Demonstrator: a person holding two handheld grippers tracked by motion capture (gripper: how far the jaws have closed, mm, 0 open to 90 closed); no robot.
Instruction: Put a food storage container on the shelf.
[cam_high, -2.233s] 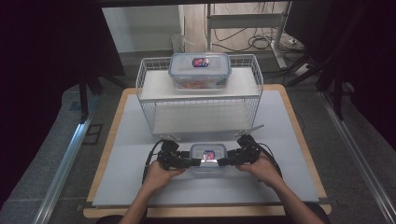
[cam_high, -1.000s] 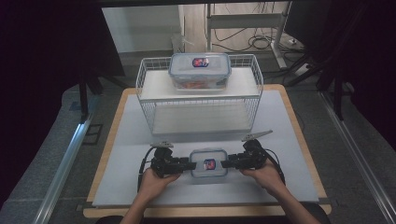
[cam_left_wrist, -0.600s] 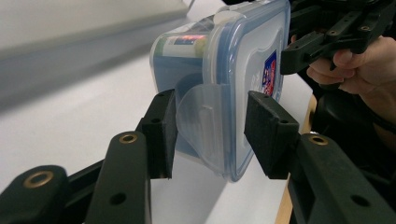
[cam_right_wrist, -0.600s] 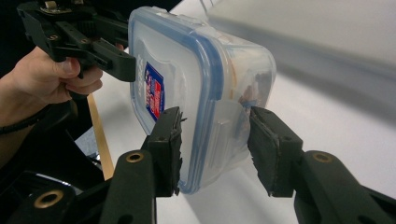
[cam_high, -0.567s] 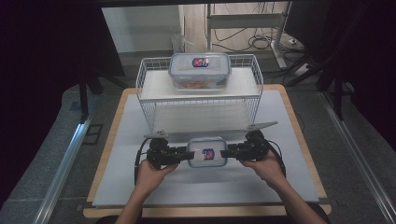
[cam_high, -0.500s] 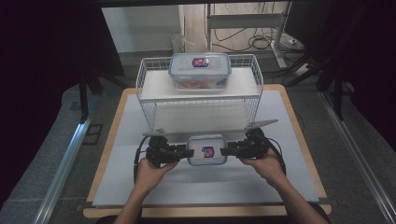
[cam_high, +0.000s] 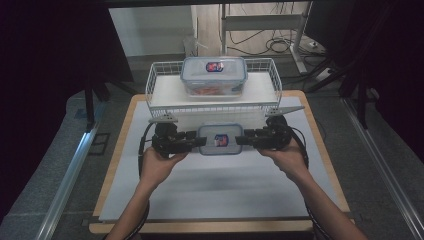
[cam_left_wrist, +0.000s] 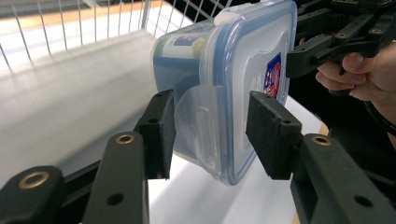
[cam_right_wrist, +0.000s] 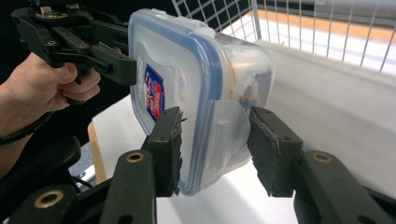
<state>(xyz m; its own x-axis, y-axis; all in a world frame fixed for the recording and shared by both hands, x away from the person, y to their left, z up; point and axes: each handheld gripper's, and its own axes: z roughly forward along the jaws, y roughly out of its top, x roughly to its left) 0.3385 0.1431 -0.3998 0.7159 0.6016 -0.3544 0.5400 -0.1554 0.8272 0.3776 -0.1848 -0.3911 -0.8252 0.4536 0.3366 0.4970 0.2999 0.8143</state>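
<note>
A small clear food box with a blue-rimmed lid and a red-and-blue sticker (cam_high: 219, 140) is held level between my two grippers, just in front of the wire rack (cam_high: 161, 98). My left gripper (cam_high: 197, 141) is shut on its left end. My right gripper (cam_high: 241, 139) is shut on its right end. In the left gripper view the pads (cam_left_wrist: 159, 135) clamp across the box (cam_left_wrist: 233, 74) at its clear latch flap. In the right gripper view the pads (cam_right_wrist: 273, 149) clamp the other end of the box (cam_right_wrist: 187, 70) the same way.
A larger lidded box (cam_high: 213, 75) with reddish contents stands on the top shelf of the white wire rack. Beneath that shelf is an open lower level. A white mat (cam_high: 220, 195) covers the wooden table (cam_high: 117, 150). Cables trail from both grippers.
Both grippers have carried the small box away from the person, from the middle of the mat up to the front of the rack.
</note>
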